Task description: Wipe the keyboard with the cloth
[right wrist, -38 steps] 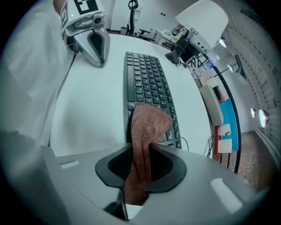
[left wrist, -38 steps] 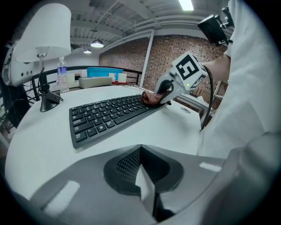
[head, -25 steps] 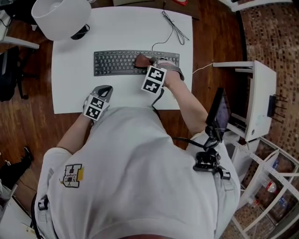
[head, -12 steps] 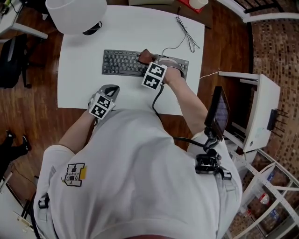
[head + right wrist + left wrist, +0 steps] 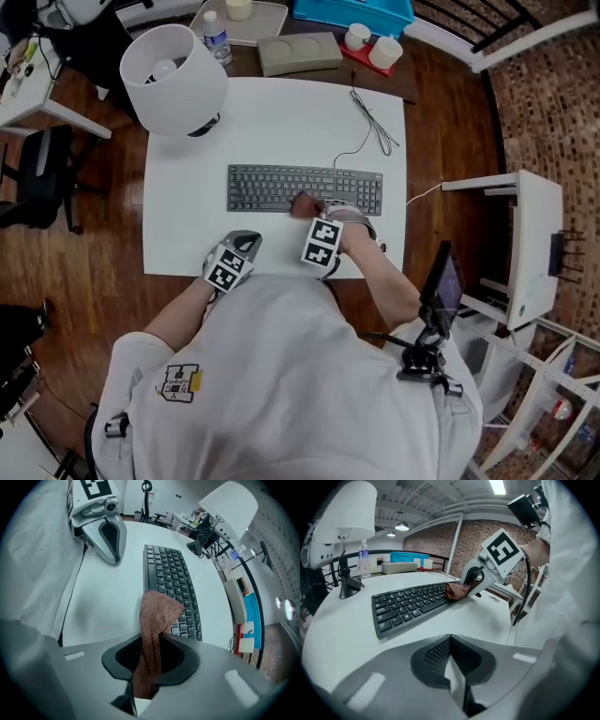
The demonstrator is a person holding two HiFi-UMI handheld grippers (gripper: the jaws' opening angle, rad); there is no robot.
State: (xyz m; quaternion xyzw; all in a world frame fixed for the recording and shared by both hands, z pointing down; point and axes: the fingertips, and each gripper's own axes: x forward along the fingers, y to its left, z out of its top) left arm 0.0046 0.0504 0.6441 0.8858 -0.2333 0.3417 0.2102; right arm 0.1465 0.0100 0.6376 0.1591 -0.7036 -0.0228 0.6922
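Note:
A black keyboard (image 5: 272,187) lies across the white table (image 5: 187,216). My right gripper (image 5: 309,212) is shut on a brown cloth (image 5: 304,203) and points steeply down. The cloth rests on the keys at the keyboard's near edge, right of the middle. In the right gripper view the cloth (image 5: 158,613) hangs from the shut right gripper (image 5: 153,641) over the keyboard (image 5: 171,576). My left gripper (image 5: 249,240) rests on the table in front of the keyboard, shut and holding nothing. From the left gripper view, the left gripper (image 5: 450,637) faces the keyboard (image 5: 408,604), the cloth (image 5: 457,591) and the right gripper (image 5: 474,584).
A lamp with a white shade (image 5: 173,80) stands at the table's far left corner. The keyboard cable (image 5: 370,117) runs over the far right part. Behind the table are a bottle (image 5: 216,37), a grey box (image 5: 300,53) and a blue bin (image 5: 352,14). A white stand (image 5: 525,234) is on the right.
My right gripper has dragged the cloth from the far rows of keys to the near edge. The left gripper has stayed where it was. The head view has shifted.

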